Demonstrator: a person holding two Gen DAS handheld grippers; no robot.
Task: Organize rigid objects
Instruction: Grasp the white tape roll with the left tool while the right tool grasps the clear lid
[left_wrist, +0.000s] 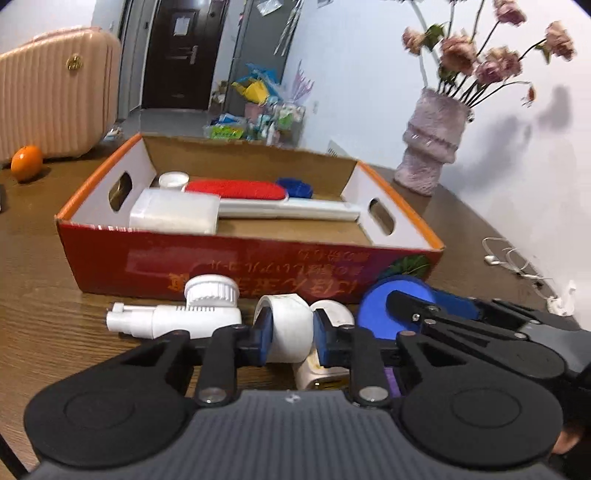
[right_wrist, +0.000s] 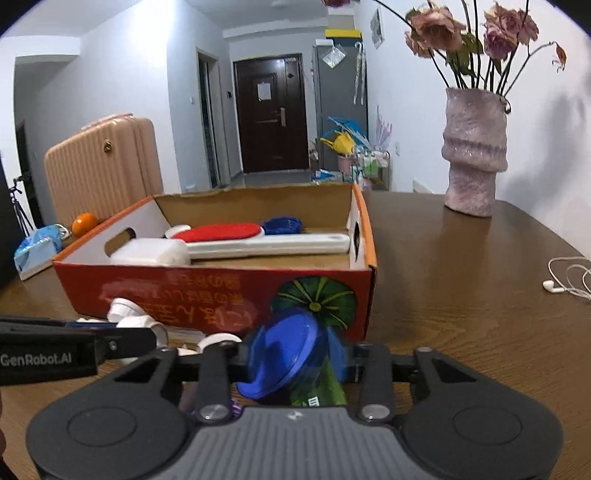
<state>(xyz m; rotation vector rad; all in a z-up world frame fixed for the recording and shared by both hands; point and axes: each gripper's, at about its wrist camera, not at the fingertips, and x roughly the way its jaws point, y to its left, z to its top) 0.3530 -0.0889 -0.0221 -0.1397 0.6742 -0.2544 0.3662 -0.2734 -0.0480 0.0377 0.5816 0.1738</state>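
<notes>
From the left wrist, the left gripper (left_wrist: 290, 338) is clamping a white plastic roll (left_wrist: 286, 326) before the red cardboard box (left_wrist: 221, 269); tilted so, it could be slipping sideways. From the right wrist, the right gripper (right_wrist: 295, 362) is pinching a round blue plastic lid (right_wrist: 286, 356) edgewise; lifting risks catching it on the box wall.
</notes>
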